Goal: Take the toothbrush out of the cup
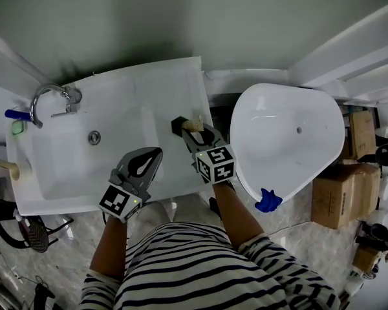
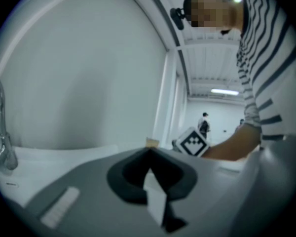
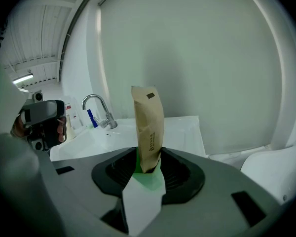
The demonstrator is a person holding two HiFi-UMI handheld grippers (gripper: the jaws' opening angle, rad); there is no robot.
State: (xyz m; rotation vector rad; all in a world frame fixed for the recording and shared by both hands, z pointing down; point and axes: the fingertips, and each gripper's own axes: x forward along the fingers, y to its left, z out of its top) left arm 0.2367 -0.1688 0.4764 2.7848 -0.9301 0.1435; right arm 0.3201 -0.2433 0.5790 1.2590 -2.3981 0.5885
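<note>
Brown paper wrapped the toothbrush, which stood upright in the green cup at the right edge of the white washbasin top, about midway along that edge. The right gripper was at the cup, its jaws spread wide to either side of the wrapped toothbrush and not pressing on it. The left gripper hung over the near right part of the washbasin top, close beside the right one, its jaws clenched together with nothing between them. A chrome tap rose at the left edge, well apart from the cup.
</note>
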